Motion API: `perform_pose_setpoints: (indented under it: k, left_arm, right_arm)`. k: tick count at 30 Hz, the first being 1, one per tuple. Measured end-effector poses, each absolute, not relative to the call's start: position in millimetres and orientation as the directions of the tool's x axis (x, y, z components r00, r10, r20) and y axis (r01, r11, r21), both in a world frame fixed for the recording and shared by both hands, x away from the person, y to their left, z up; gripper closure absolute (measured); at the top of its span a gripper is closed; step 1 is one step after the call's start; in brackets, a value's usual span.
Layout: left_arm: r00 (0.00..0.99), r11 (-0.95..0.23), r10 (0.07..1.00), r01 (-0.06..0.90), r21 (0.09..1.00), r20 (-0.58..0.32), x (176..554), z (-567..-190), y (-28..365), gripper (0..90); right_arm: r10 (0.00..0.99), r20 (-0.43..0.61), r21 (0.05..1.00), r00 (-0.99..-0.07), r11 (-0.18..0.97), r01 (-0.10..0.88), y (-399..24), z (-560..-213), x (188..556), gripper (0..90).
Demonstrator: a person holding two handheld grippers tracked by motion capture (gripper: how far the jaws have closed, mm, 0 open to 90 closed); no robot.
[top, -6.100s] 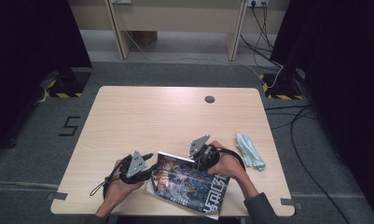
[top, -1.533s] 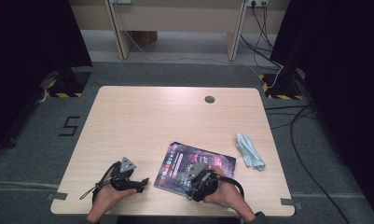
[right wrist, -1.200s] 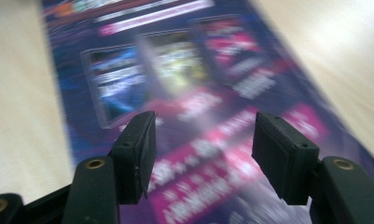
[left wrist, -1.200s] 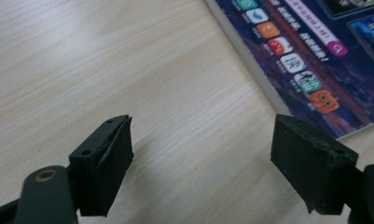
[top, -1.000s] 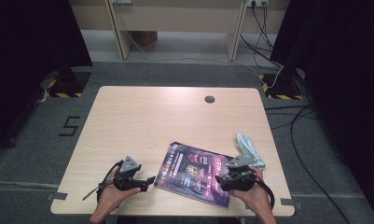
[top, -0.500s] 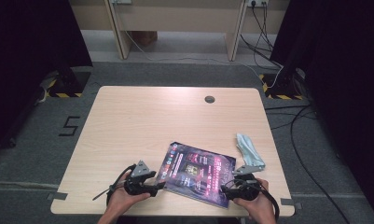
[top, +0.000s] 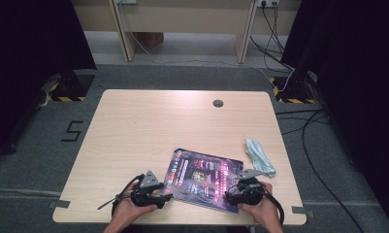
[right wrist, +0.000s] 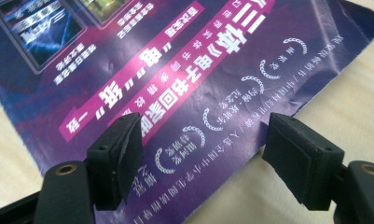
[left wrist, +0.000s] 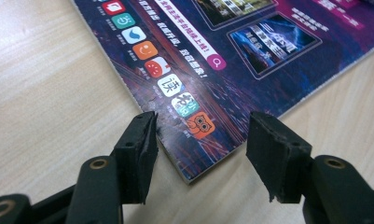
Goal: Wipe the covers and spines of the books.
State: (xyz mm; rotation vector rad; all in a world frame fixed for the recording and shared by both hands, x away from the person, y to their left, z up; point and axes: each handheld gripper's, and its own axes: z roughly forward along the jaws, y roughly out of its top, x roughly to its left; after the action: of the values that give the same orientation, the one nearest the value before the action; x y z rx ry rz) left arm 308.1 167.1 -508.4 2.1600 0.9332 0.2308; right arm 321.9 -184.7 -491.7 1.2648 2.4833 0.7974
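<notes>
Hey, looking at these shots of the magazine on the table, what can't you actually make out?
- Left gripper view: the magazine runs past the top and right edges; whether the pads touch its corner is unclear.
- Right gripper view: the magazine's far part is cut off by the top edge.
- High view: cover print is too small to read; the pale blue cloth is too small to identify; forearms are cut off by the bottom edge.

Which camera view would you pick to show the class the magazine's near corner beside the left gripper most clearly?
The left gripper view: the magazine corner lies close up between the open jaws of the left gripper, page edges visible. The high view shows the whole magazine, small, flat on the table. The right gripper view shows another part of its edge.
</notes>
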Motion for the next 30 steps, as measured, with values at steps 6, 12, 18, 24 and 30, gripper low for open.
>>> perform_pose_setpoints:
  k: [6,12,18,24,30]
  left_arm:
    - [0.716,-0.452,0.688,0.552,0.701,-0.12,301.1,-507.7,166.3,42.0]
    - [0.718,-0.459,0.686,0.553,0.696,-0.118,289.1,-507.4,162.6,41.2]
    - [0.736,-0.471,0.665,0.544,0.694,-0.126,277.5,-507.1,152.8,40.7]
    - [0.761,-0.483,0.634,0.528,0.699,-0.138,271.1,-507.5,141.3,40.3]
    - [0.732,-0.424,0.661,0.548,0.721,-0.167,278.2,-501.7,152.3,35.2]
  right_arm:
    - [0.793,0.013,0.567,-0.61,0.496,0.657,-181.3,-491.1,337.2,28.1]
    - [0.797,0.008,0.561,-0.604,0.497,0.662,-177.9,-490.2,363.7,28.6]
    - [0.805,-0.063,0.57,-0.59,0.514,0.641,-171.7,-488.8,384.3,29.6]
    - [0.828,-0.158,0.599,-0.538,0.513,0.615,-156.5,-489.5,399.2,33.7]
    - [0.815,-0.075,0.631,-0.574,0.484,0.606,-158.3,-483.2,388.4,33.1]
